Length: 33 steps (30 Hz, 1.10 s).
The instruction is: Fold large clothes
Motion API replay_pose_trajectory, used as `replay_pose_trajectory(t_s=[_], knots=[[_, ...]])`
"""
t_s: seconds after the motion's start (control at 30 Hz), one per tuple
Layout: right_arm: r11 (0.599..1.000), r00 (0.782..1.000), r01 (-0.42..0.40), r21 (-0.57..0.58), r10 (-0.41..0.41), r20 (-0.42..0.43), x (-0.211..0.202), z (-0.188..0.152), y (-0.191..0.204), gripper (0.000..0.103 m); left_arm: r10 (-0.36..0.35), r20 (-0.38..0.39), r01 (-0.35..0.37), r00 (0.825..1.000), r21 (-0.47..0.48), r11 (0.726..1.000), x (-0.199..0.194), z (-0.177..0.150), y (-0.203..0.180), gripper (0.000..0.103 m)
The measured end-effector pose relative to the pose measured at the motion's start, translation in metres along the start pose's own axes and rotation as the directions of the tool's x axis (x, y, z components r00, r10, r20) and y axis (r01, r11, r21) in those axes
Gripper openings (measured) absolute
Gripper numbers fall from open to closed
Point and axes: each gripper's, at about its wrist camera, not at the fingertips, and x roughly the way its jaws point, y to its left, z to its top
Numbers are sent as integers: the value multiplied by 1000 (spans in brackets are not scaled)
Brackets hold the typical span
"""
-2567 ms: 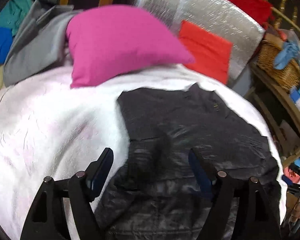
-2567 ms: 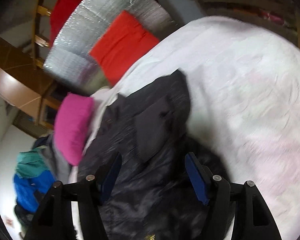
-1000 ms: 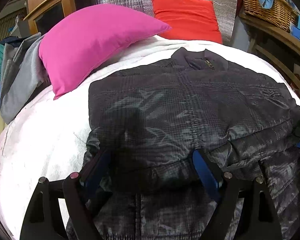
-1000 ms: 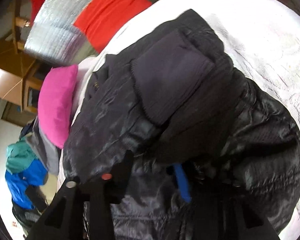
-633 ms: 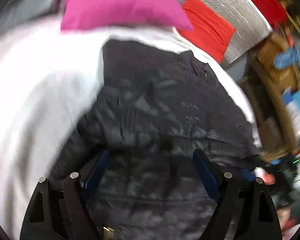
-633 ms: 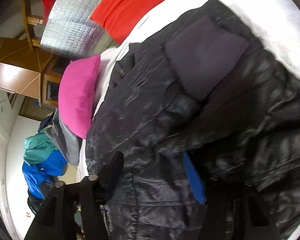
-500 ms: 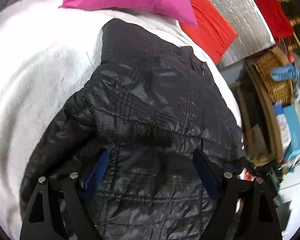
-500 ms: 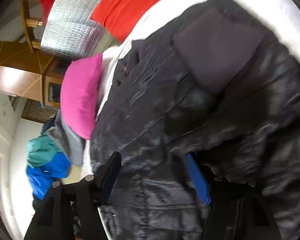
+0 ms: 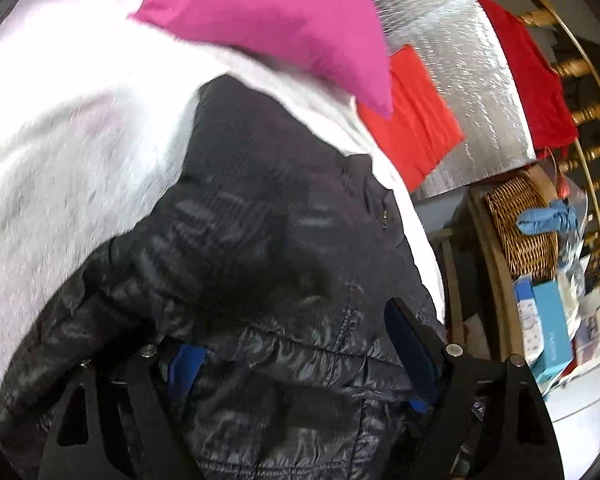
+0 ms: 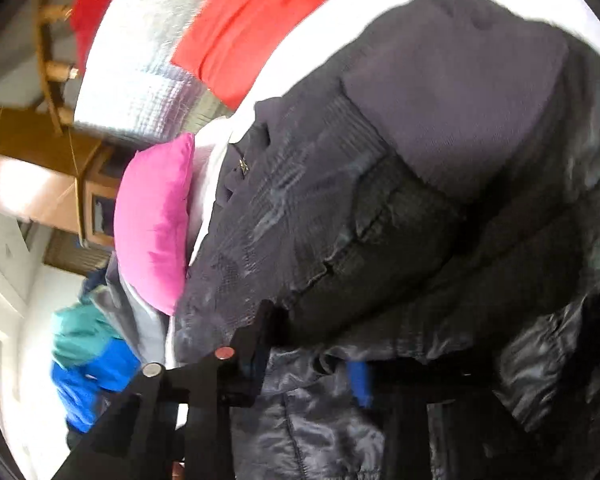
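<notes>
Jacket [image 9: 260, 240] lies partly folded near the bed's [image 9: 60, 128] edge; left gripper [image 9: 296, 356] straddles it with jaws wide, right gripper [image 10: 308, 356] jaws closing on a fold; further folding remains.

Bright, blurry fisheye pics, dark corners.
Light strong on the white cover [image 9: 60, 128], nearly blown out; glare on the foil sheet [image 9: 460, 64] & at a pale wall [image 10: 4, 264] in the rt view. Motion smear thru both, edges bent hard. Black jacket [image 9: 260, 240] mostly shadow w/ dull sheen.
</notes>
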Motion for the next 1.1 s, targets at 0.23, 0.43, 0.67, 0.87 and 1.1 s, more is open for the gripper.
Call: replay_pose_trajectory(t_s=[0.23, 0.43, 0.67, 0.87, 1.1], knots=[[990, 997, 71, -123, -66, 44, -15, -6, 21, 23, 96, 9, -97, 995, 100, 990, 8, 0, -7, 84], [997, 994, 63, -39, -66, -82, -5, 0, 0, 25, 148, -47, -141, 988, 118, 983, 18, 0, -4, 83], [1000, 992, -17, -17, 15, -123, -60, 24, -18, 35, 151, -146, -133, 978, 128, 983, -1, -3, -4, 83], [996, 989, 93, 18, -95, 117, -132, 58, -62, 74, 173, -203, -126, 964, 222, 967, -30, -13, -6, 83], [980, 973, 189, 66, -196, 121, -118, 73, -84, 74, 225, 43, -228, 973, 242, 943, -61, 18, -1, 85]])
